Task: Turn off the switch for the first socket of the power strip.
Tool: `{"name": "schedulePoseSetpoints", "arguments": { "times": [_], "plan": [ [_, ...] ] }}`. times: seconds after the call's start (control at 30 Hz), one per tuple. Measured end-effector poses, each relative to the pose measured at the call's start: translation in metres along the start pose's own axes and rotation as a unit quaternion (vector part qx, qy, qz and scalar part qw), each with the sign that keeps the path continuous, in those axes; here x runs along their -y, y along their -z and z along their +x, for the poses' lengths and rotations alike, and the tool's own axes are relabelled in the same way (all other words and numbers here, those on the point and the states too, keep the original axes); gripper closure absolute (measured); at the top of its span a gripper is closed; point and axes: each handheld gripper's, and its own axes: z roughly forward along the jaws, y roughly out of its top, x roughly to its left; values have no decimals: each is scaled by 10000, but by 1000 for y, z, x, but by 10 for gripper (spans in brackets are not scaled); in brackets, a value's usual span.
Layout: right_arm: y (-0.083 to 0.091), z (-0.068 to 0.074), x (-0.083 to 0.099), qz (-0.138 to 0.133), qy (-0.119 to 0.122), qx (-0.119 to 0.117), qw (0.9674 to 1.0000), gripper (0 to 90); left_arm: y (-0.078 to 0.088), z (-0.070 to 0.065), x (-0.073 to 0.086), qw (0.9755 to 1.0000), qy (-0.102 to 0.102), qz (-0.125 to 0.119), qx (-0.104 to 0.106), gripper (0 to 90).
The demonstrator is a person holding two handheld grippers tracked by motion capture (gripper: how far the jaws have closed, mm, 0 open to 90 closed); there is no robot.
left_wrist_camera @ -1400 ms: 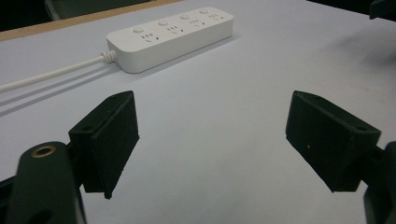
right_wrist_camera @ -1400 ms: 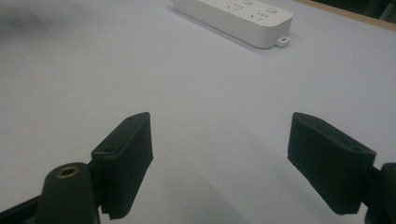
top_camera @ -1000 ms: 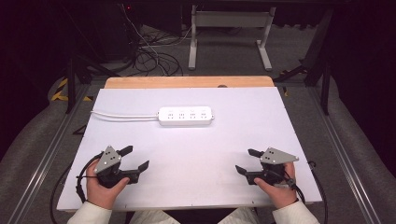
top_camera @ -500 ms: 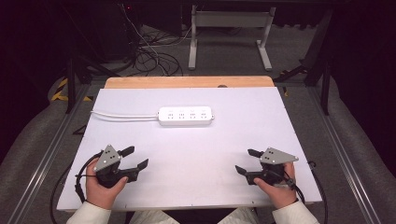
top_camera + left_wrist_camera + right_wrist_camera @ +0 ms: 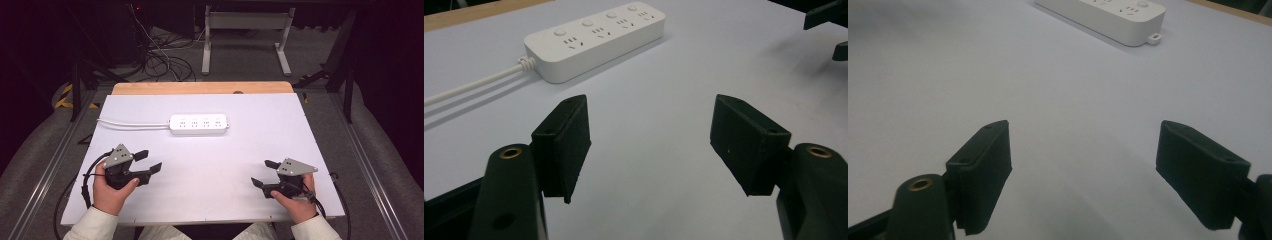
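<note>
Running off frame left, power strip (image 5: 199, 124) cord (image 5: 131, 124); strip lies crosswise, upper centre. Left gripper (image 5: 148, 162) jaws just narrowing, empty; right gripper (image 5: 265, 173) gaping, empty.

white table (image 5: 210, 200) | floor cables (image 5: 160, 57) | metal stand (image 5: 245, 22)

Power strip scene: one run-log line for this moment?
left gripper: open, closing, empty | right gripper: open, empty | power strip: untouched

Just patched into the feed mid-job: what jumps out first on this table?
The white power strip lies alone toward the far middle of the white tabletop, its cord trailing off to the left edge. Near the front edge, the left tongs and right tongs face each other across bare surface. Both are open and empty, the left's jaws having just been closing.
</note>
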Motion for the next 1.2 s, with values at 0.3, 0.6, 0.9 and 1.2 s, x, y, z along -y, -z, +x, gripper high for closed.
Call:
{"name": "schedulePoseSetpoints", "arguments": {
  "times": [0.3, 0.6, 0.9, 1.2],
  "plan": [
    [-1, 0, 1, 37, -14, -10, 10000, 227, -9, 7, -18, 10000, -2, 33, 46, 331],
    [-4, 0, 3, 128, -18, -34, 9999, 224, -17, 12, -38, 9999, -78, 36, 73, 357],
    [-4, 1, 5, 148, -61, -21, 9999, 223, -23, 15, -54, 9998, -123, -4, 129, 364],
    [1, 3, 11, 198, -175, 79, 9996, 215, -38, 23, -75, 9995, -261, 28, 201, 360]
  ]
}}
